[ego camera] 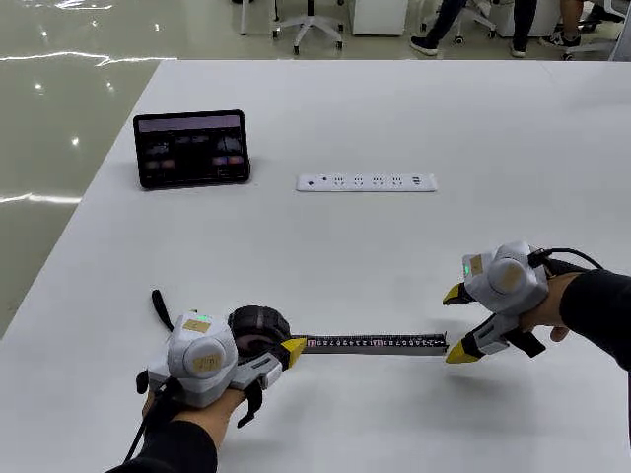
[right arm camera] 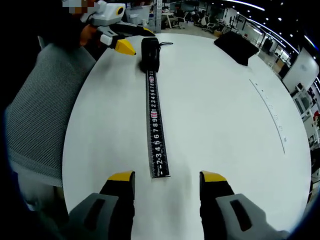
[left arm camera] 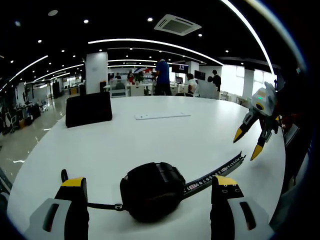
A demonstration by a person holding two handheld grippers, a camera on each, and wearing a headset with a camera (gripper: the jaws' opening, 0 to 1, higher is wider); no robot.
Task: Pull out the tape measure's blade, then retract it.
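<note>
The black tape measure case (ego camera: 258, 330) lies on the white table (ego camera: 325, 256) at the lower left. Its blade (ego camera: 375, 344) runs flat along the table to the right, numbers up. My left gripper (ego camera: 271, 342) is open, its yellow-tipped jaws standing on either side of the case (left arm camera: 152, 190) without touching it. My right gripper (ego camera: 457, 323) is open just past the blade's free end. In the right gripper view the blade end (right arm camera: 160, 170) lies just ahead of the gap between the open jaws (right arm camera: 167, 177), held by nothing.
A dark tablet (ego camera: 192, 148) stands propped at the back left and a white power strip (ego camera: 367, 182) lies mid-table. The case's wrist strap (ego camera: 160, 308) trails to the left. The table's left edge drops to a glossy floor; chairs and people's legs stand beyond the far edge.
</note>
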